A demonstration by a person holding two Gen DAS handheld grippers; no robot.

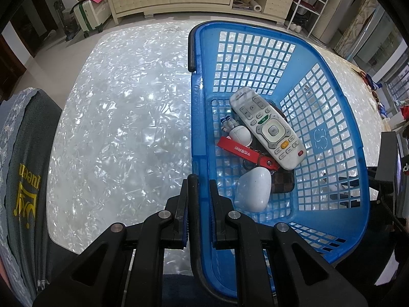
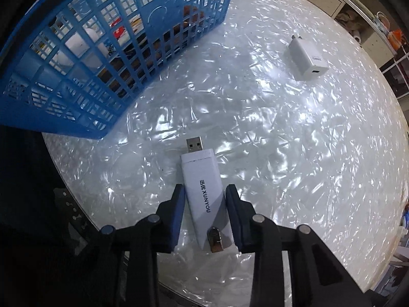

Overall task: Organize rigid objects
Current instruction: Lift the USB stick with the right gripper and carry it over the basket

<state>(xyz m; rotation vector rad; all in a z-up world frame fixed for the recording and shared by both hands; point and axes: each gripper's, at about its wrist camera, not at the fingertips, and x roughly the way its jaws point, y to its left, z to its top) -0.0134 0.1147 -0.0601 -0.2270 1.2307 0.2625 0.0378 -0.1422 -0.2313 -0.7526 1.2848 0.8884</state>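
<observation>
Blue basket (image 1: 329, 138): plastic lattice one, fills the right half of the left wrist view; in the right wrist view it sits upper left (image 2: 84, 81), tilted, standing on the table.
Basket handle (image 1: 194, 204): black bar along the rim, runs down the middle of the left wrist frame.
Left gripper (image 1: 199, 192): clamped on that handle and rim, one finger (image 1: 182, 204) outside, the other inside the basket, so it's got the basket by the edge.
Basket contents: white remote (image 1: 268, 128) lying diagonally on top, buttons up; small white toy figure (image 1: 239, 134) just left of it; red strap keychain (image 1: 242, 152) crossing under the remote's lower end; smooth white egg-ish thing (image 1: 253, 192) nearest the camera; checkered brown wallet-looking item (image 1: 282, 181) under the pile, mostly hidden.
Through the mesh: from the right wrist view you only get white and red bits, too chopped up to name.
Table (image 2: 294, 140): shiny pearly-white top, basket and loose stuff all on it.
USB dongle (image 2: 204, 194): white stick with XUNYOU printed on it, plug pointing up-frame toward the basket, lying on the table at lower centre of the right wrist view.
Right gripper (image 2: 204, 192): spread apart around the dongle, one finger (image 2: 177, 212) each side; left pad has a visible gap, right pad looks just beside or touching, can't tell. Not squeezing it.
Charger (image 2: 308, 58): white wall plug brick, upper right of the right wrist view, well apart from dongle and basket.
</observation>
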